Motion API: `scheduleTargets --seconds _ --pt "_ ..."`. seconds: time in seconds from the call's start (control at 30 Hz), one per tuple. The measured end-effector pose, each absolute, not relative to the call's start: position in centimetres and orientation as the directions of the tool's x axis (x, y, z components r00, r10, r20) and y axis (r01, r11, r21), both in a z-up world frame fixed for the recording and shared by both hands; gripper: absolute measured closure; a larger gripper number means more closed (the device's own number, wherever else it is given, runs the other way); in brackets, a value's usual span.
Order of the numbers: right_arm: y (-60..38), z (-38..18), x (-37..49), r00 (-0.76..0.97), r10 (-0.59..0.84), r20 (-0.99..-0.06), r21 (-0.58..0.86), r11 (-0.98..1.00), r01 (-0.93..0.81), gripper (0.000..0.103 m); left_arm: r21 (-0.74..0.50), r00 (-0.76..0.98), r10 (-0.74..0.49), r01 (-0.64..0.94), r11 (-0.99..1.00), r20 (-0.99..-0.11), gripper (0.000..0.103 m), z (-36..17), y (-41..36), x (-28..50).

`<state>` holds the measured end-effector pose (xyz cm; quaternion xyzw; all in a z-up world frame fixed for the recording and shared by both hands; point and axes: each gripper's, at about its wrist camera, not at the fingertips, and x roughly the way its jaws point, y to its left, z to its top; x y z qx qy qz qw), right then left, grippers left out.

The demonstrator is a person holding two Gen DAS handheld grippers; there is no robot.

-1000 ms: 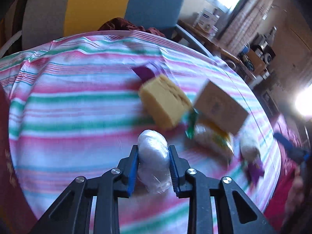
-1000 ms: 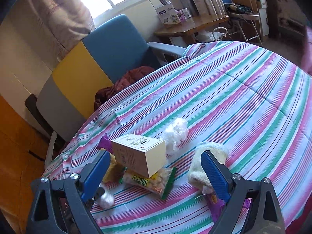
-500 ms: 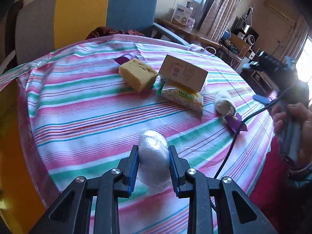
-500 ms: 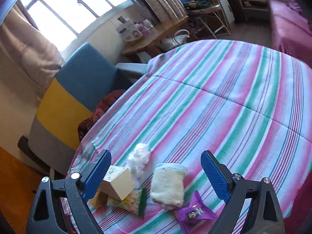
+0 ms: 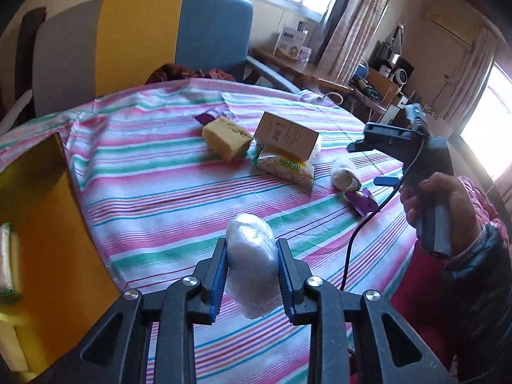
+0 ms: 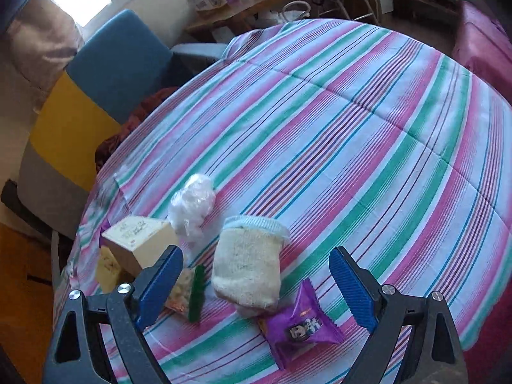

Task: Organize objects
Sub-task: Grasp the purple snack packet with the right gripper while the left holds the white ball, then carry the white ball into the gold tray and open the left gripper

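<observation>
My left gripper (image 5: pixel 251 275) is shut on a white plastic-wrapped bundle (image 5: pixel 251 262), held above the near part of the striped table (image 5: pixel 153 198). A yellow box (image 5: pixel 48 240) stands at the left edge. On the table lie a yellow sponge (image 5: pixel 227 137), a cardboard box (image 5: pixel 286 134) on a snack packet (image 5: pixel 284 166), a cream sock roll (image 5: pixel 342 172) and a purple packet (image 5: pixel 361 200). My right gripper (image 6: pixel 256 284) is open, above the sock roll (image 6: pixel 246 265) and purple packet (image 6: pixel 297 323). A second white plastic bundle (image 6: pixel 192 204) lies behind the cardboard box (image 6: pixel 140 243).
A chair with grey, yellow and blue panels (image 5: pixel 144 38) stands behind the table, a dark red cloth (image 5: pixel 179 72) on its seat. A wooden side table with boxes (image 5: pixel 294 60) stands by the window. The right hand tool and its cable (image 5: pixel 412 160) hang over the table's right edge.
My left gripper has pulled back and swung left with the bundle, and the yellow box has come into view. My right gripper has come down closer to the sock roll and purple packet.
</observation>
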<state>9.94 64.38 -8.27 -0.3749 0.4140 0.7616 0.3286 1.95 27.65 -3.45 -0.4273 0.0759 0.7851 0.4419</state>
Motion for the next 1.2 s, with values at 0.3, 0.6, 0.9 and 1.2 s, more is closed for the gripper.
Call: scheduleTargets --seconds 0.3,0.6,0.9,1.2 --pt "61.0 -8.5 8.9 -0.285 0.172 -0.943 0.091 -0.689 -0.719 0.011 -0.333 -0.245 0.674 -0.722 -0.607 -0.697 0.074 -2.8 24.4 1.2" --pt "59.3 -11.5 8.9 -0.185 0.211 -0.96 -0.038 -0.751 -0.659 0.061 -0.361 -0.267 0.667 -0.673 -0.646 -0.695 0.074 -3.3 21.8 0.7" --pt "59.3 -11.6 9.2 -0.196 0.23 -0.953 -0.05 -0.76 -0.648 0.061 -0.359 -0.291 0.657 -0.651 -0.669 -0.696 0.074 -3.4 20.4 0.6" --pt "59.4 -11.5 9.4 -0.205 0.242 -0.948 -0.063 -0.778 -0.626 0.06 -0.362 -0.32 0.629 -0.6 -0.713 -0.709 0.074 -3.9 18.4 -0.4"
